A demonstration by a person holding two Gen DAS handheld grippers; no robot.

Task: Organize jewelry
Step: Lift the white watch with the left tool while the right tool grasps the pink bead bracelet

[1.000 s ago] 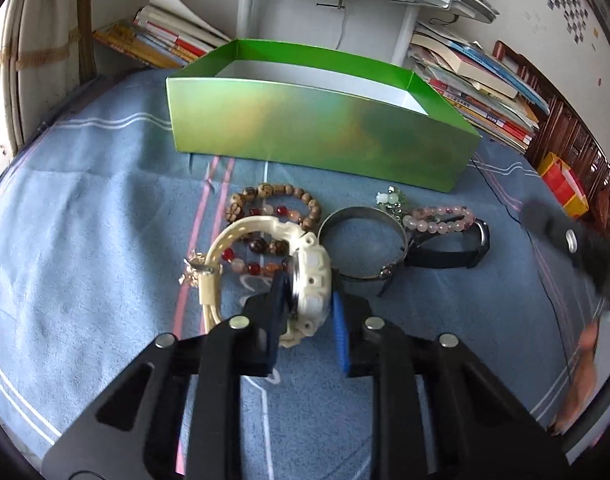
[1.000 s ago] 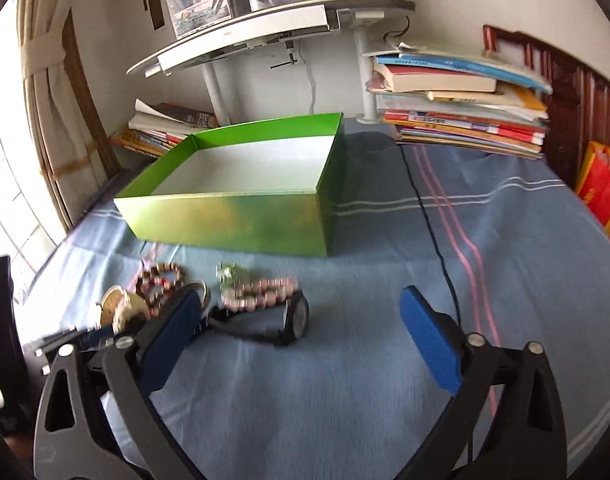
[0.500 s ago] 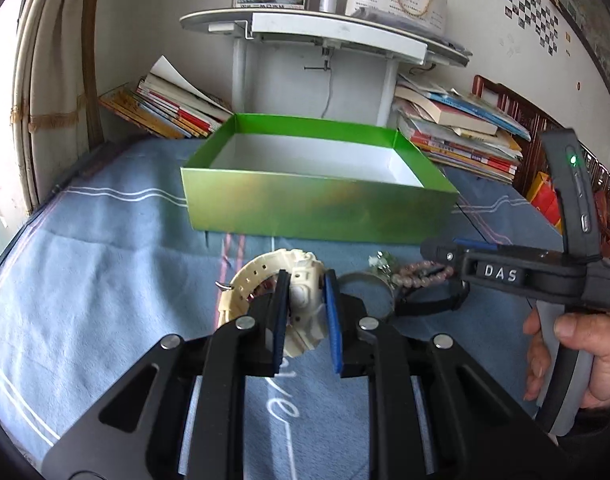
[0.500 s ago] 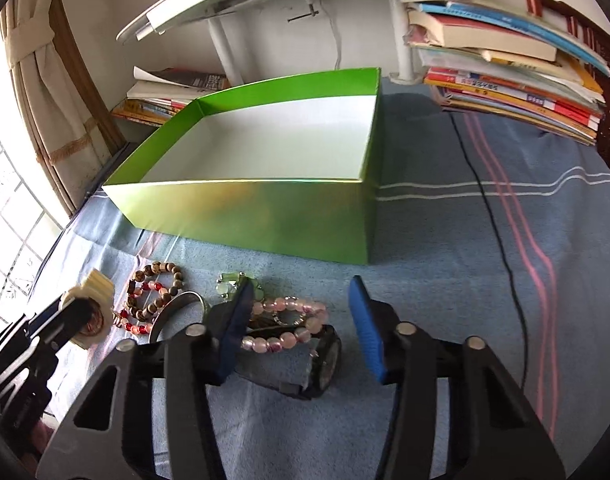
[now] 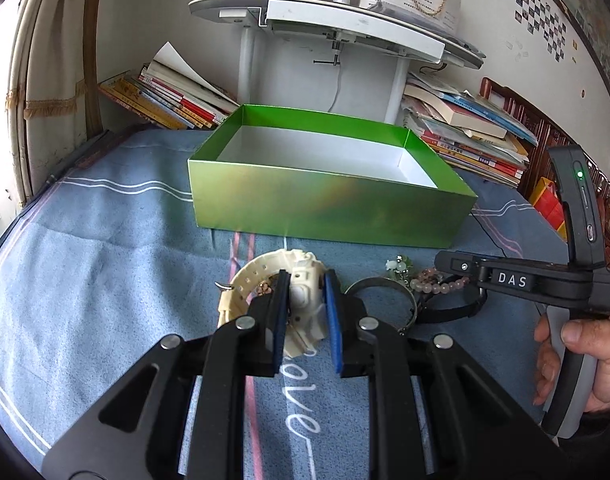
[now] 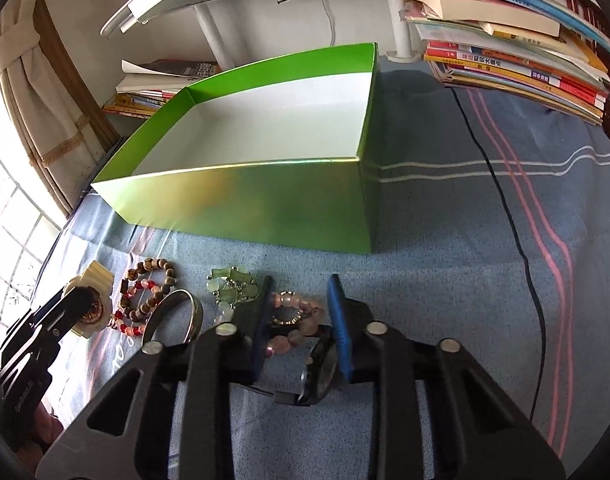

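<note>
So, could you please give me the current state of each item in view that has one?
Left gripper: shut on cream watch.
Right gripper: open, straddling pink bead bracelet.
Green box: open, nothing visible inside.
Black watch: on the cloth, ungripped.
Silver bangle: on the cloth.

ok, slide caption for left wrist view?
Left gripper clamps cream plastic watch before open green cardboard box.

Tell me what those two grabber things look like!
The left gripper and right gripper are black plastic frames with silver bolts and blue finger pads. One says "DAS" in white and has a green light. A bare hand holds it.
</note>
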